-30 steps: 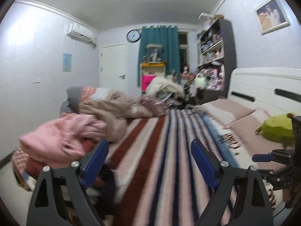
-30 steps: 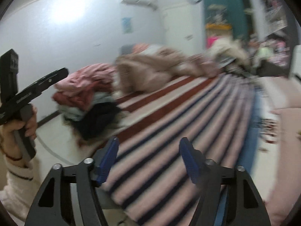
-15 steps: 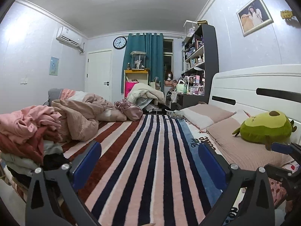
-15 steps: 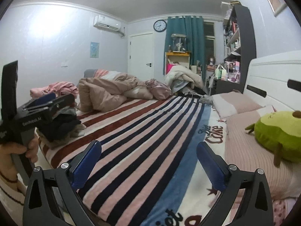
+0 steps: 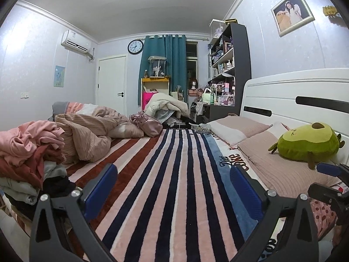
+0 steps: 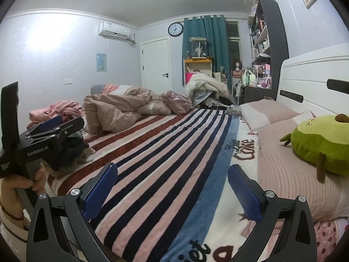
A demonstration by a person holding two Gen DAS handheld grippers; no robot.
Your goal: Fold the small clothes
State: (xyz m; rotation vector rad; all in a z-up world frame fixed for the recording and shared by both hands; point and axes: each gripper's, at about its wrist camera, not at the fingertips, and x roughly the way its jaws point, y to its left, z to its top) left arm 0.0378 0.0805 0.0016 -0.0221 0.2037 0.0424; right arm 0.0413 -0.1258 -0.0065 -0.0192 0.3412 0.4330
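— While both hand-held grippers hang over the bed, what does the left wrist view give?

— Its left hand-held gripper (image 5: pixel 173 182) has blue pads (image 5: pixel 101 184) spread wide, nothing between them, above the striped blanket (image 5: pixel 174 174). The clothes (image 5: pixel 32 157) sit in a rumpled heap at the bed's left edge, pink on top, grey and black beneath, apart from the pads. Beyond the heap lies a bunched quilt (image 5: pixel 91 135). On the right, pillows (image 5: pixel 272 152) and a green plush (image 5: pixel 305 144) rest by the headboard (image 5: pixel 294 93). A bit of the right hand-held gripper (image 5: pixel 327 169) pokes in at the right edge.

— And the right wrist view?

— The right hand-held gripper (image 6: pixel 172 184) is equally spread and holds nothing, over the blanket (image 6: pixel 174 152). At left, a hand (image 6: pixel 15 187) grips the left hand-held gripper (image 6: pixel 52 124), seen from the side. The clothes (image 6: pixel 63 109) lie just behind it, partly hidden, on the bed's left edge. The plush (image 6: pixel 322 144) lies on the pillows (image 6: pixel 283 152) at right.
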